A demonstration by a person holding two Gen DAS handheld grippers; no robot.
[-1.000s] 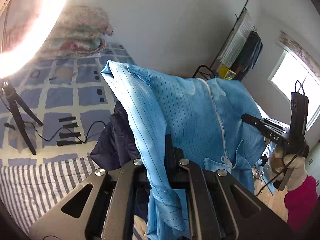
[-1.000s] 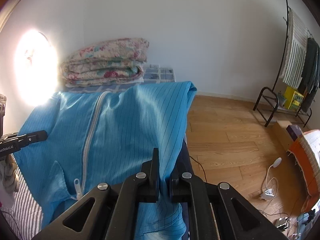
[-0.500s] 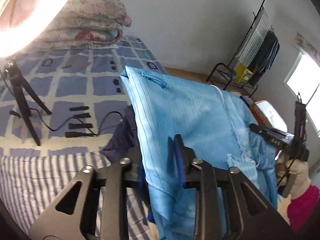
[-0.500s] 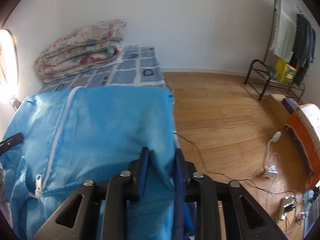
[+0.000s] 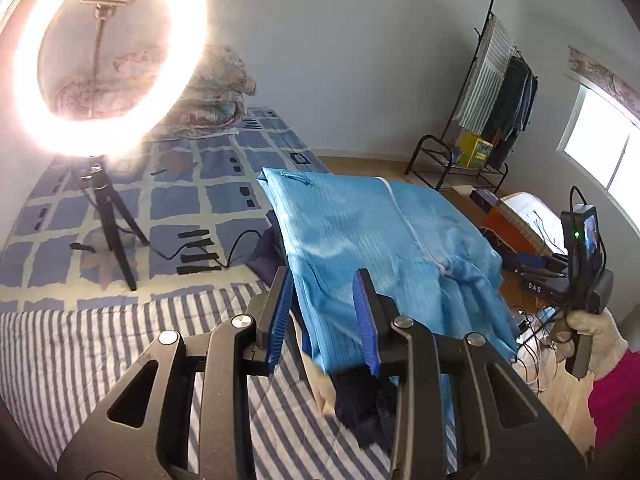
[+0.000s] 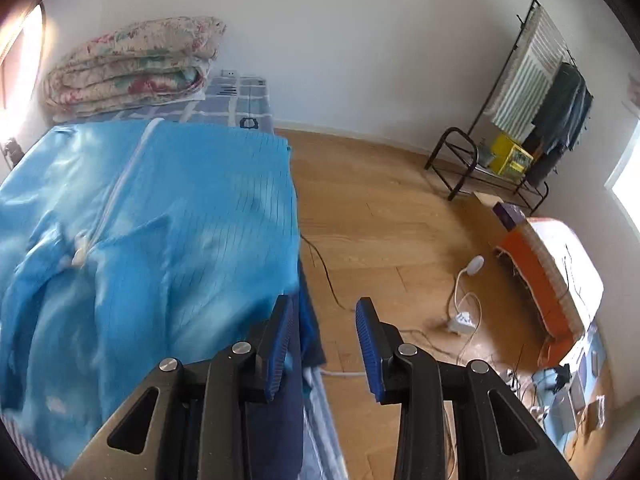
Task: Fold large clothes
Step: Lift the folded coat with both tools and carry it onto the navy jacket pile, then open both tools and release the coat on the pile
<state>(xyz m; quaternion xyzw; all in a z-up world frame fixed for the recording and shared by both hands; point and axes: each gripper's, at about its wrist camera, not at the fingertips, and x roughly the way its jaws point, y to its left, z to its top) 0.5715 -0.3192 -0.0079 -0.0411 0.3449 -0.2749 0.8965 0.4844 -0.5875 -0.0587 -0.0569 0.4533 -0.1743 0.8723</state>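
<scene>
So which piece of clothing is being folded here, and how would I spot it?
Look at the bed with the striped and blue-checked covers. On its near end lies the bright blue garment, spread over some dark navy clothes. It alone has thin dark pinstripes and a white zipper down its middle.

The right gripper (image 6: 325, 334) is hovering at the bed's edge, jaws parted with nothing between them. The blue garment (image 6: 160, 220) is lying beside its left finger. A folded quilt (image 6: 132, 64) is sitting beyond.
</scene>
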